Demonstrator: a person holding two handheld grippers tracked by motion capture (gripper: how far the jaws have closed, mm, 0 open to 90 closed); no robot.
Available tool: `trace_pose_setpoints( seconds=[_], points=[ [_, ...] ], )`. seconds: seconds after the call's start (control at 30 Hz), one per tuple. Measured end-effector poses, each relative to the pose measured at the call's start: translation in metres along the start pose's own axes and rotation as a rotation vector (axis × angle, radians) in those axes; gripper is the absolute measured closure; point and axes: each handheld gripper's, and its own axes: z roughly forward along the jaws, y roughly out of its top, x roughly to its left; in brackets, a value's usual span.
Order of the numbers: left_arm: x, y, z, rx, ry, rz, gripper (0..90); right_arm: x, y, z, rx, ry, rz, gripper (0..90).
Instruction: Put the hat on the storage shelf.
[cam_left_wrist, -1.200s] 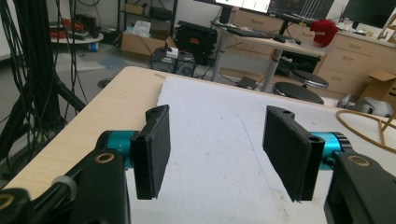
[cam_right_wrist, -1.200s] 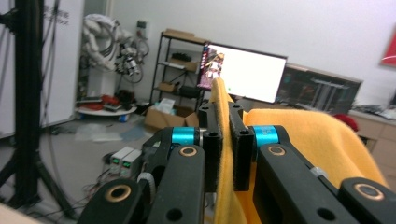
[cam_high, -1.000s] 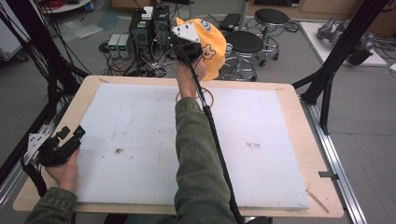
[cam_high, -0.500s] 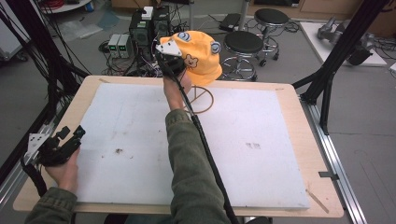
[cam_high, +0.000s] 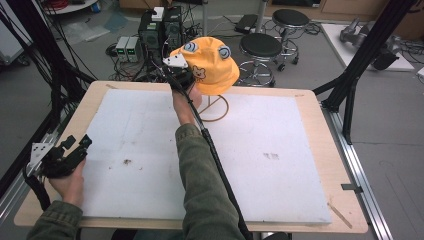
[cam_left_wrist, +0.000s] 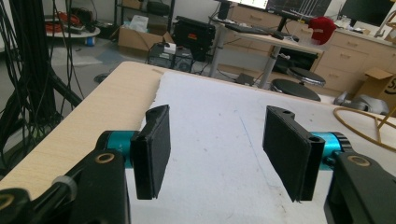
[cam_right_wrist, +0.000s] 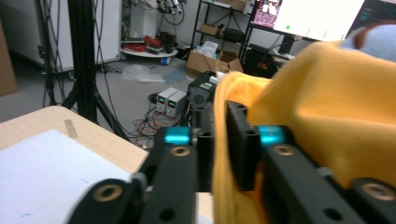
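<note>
Yellow hat (cam_high: 212, 65): soft cloth, cartoon eyes on the crown, a small bear print on the side. Held up at the far edge of the table, over a wire stand (cam_high: 214, 107) whose brass-coloured ring base sits on the white mat (cam_high: 260, 150). Whether the hat touches the stand's top cannot be told.

Right gripper (cam_high: 181, 77): arm stretched far across the mat; jaws pinched nearly together on a fold of the hat's brim, cloth sandwiched between the pads, as the right gripper view shows. An edge grip probably lets the crown hang free for seating on or lifting off the stand.

Left gripper (cam_high: 62, 155): near-left corner, resting low by the table (cam_high: 320, 120) edge, jaws wide apart with nothing between them; apparently parked clear of the work.
</note>
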Motion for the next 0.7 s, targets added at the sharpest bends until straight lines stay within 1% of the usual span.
trace_pose_setpoints(
  seconds=[0.03, 0.07, 0.1, 0.17, 0.23, 0.27, 0.3, 0.37, 0.43, 0.53, 0.7],
  points=[
    [0.000, 0.000, 0.000, 0.000, 0.000, 0.001, 41.8, 0.002, 0.000, 0.001, 0.000, 0.011, 0.009, 69.9],
    [0.000, 0.000, 0.000, -0.001, 0.000, 0.001, 41.8, 0.002, 0.000, 0.001, 0.000, 0.011, 0.009, 69.9],
    [0.000, 0.000, 0.000, 0.000, 0.000, 0.002, 41.8, 0.003, -0.001, 0.001, 0.007, 0.007, 0.001, 66.3],
    [-0.001, 0.000, -0.001, 0.000, -0.002, 0.006, 41.8, 0.005, -0.003, 0.003, 0.020, 0.016, -0.012, 62.5],
    [-0.001, 0.000, -0.001, -0.002, -0.002, 0.012, 41.8, 0.006, -0.003, 0.003, 0.022, 0.034, -0.002, 56.8],
    [-0.001, 0.000, -0.001, -0.003, -0.003, 0.012, 41.8, 0.007, -0.002, 0.002, 0.010, 0.046, -0.004, 53.2],
    [-0.001, 0.000, -0.001, -0.001, -0.003, 0.011, 41.8, 0.008, -0.001, 0.001, 0.004, 0.054, -0.008, 51.8],
    [-0.001, 0.000, -0.001, -0.001, -0.003, 0.012, 41.8, 0.010, 0.003, -0.002, -0.020, 0.060, -0.027, 45.5],
    [-0.002, 0.000, -0.001, 0.000, -0.004, 0.013, 41.8, 0.011, 0.006, -0.006, -0.042, 0.075, -0.025, 40.7],
    [-0.002, 0.000, -0.001, 0.000, -0.008, 0.014, 41.8, 0.009, 0.012, -0.011, -0.073, 0.090, -0.003, 38.8],
    [-0.002, 0.000, -0.002, 0.001, -0.008, 0.014, 41.8, 0.000, 0.021, -0.022, -0.090, 0.099, 0.013, 34.6]
  ],
)
